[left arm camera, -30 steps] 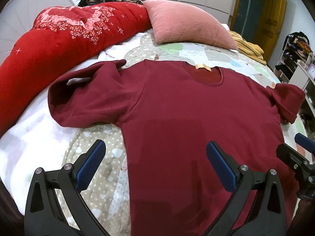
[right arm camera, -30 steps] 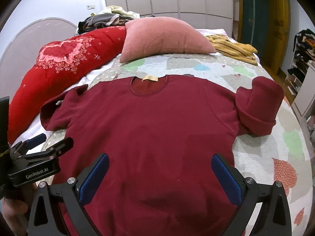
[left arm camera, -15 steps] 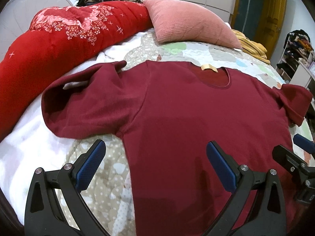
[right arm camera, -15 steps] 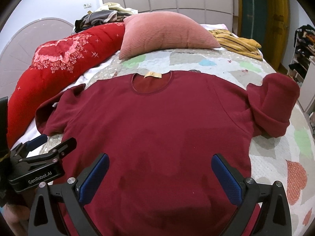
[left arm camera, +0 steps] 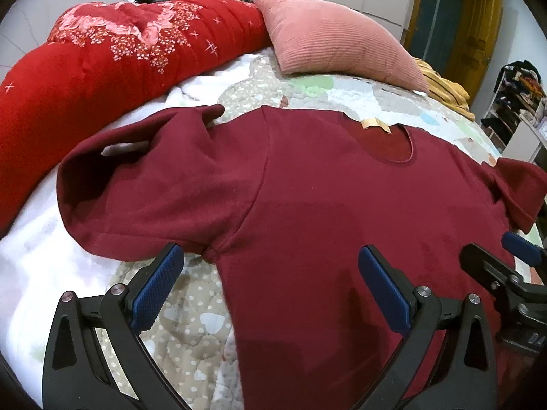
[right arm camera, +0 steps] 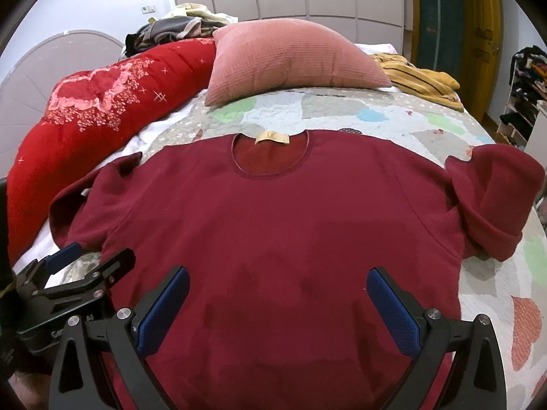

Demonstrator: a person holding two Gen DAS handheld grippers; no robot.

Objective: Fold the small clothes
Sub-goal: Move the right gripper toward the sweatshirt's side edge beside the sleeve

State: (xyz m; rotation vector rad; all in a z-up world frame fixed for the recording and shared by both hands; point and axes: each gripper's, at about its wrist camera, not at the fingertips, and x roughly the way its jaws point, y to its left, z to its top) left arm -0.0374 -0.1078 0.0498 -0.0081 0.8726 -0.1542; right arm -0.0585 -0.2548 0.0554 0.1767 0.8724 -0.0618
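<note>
Two grippers, left gripper (left arm camera: 270, 290) and right gripper (right arm camera: 278, 307), hover with jaws spread wide, holding nothing. I see the red shirt (right arm camera: 273, 239) spread flat on the quilt (right arm camera: 393, 116) (collar at 12 o'clock), its sleeve (right arm camera: 495, 201) bunched at 3 o'clock, pink pillow (right arm camera: 290, 58) beyond.

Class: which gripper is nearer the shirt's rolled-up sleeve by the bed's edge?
Right. The right gripper hovers over the hem, nearer the rolled-up sleeve; the left gripper is across the shirt.
</note>
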